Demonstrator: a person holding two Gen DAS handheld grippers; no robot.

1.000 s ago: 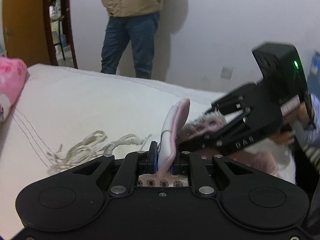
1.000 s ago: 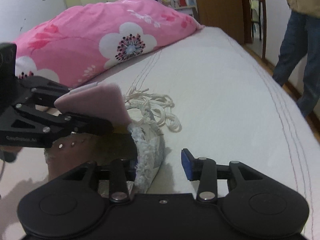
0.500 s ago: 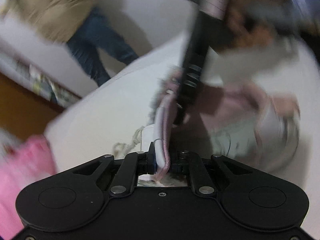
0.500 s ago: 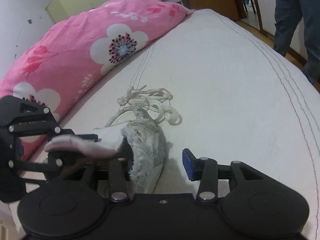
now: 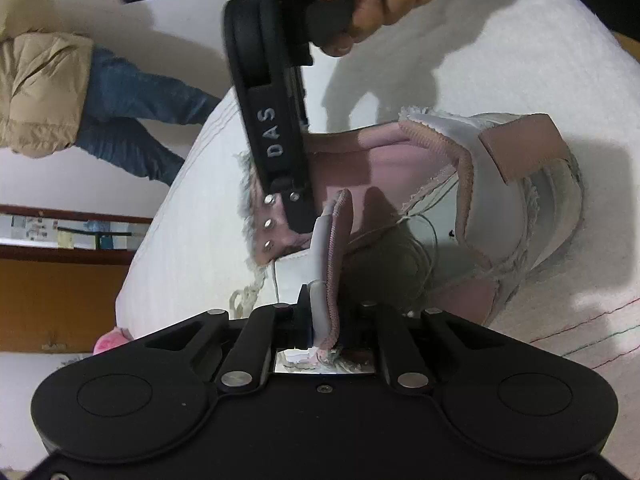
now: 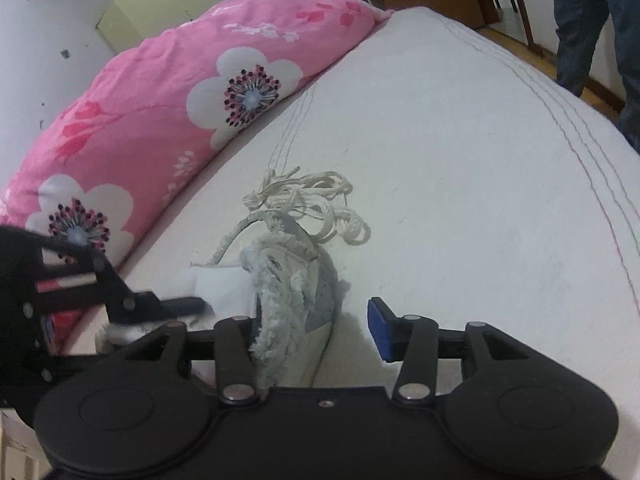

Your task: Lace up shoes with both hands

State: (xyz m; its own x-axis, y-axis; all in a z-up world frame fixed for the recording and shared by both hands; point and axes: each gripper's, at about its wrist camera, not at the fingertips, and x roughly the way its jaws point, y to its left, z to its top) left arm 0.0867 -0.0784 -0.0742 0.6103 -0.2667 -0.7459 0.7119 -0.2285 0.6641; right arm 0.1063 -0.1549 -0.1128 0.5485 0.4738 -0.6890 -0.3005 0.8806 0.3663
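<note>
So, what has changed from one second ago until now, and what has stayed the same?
The left gripper has rolled over, so its view is now turned sideways, and it keeps the shoe's pink tongue pinched. The right gripper is opening; its jaws stand wider around the frayed edge of the shoe, no longer clamped. The loose white lace and the pink pillow lie as before on the bed.

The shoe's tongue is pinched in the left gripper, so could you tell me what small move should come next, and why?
Probably send the right gripper, whose jaws are opening around the shoe edge, toward the loose lace beyond; the left gripper already holds the tongue.
</note>
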